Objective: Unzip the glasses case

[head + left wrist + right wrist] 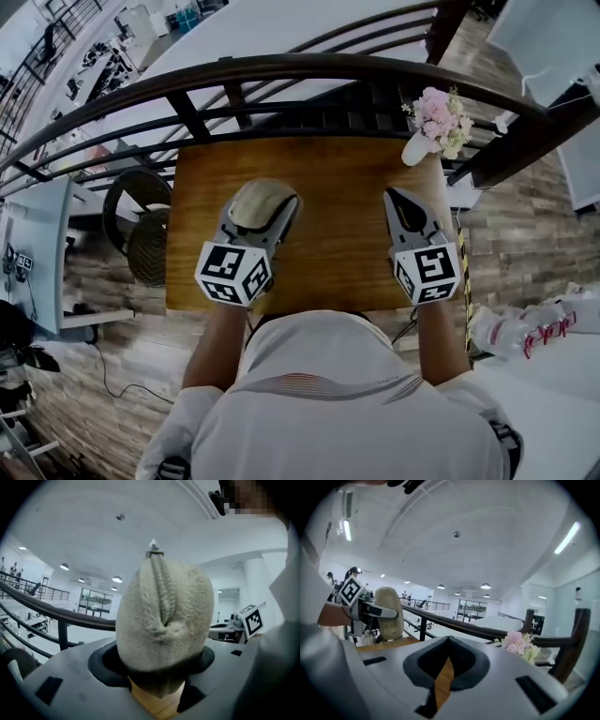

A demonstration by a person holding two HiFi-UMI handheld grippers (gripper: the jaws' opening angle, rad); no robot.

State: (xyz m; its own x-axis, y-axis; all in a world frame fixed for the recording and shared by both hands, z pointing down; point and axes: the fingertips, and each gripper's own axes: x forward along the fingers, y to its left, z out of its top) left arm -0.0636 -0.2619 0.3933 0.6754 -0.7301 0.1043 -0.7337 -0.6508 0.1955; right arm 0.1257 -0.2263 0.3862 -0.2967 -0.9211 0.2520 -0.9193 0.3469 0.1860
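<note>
**Case held up over the table, zipper apparently still closed**

Head view: the left gripper (264, 217) clamps the fuzzy case (258, 199) above the table (337, 234). The case's long axis runs away from the person, along the jaws. The right gripper (398, 199) is well apart from it and closed on nothing.
Left gripper view: the jaws pinch the case's near end. The zipper (165, 592) runs up the facing side, with the pull (153, 551) at the far tip.
Right gripper view: the jaws are together and empty, and the case shows off to the left.
To do this step well, I judge the right jaws should part, nip only the pull, and draw it along the zipper toward the left gripper, which holds firm.
</note>
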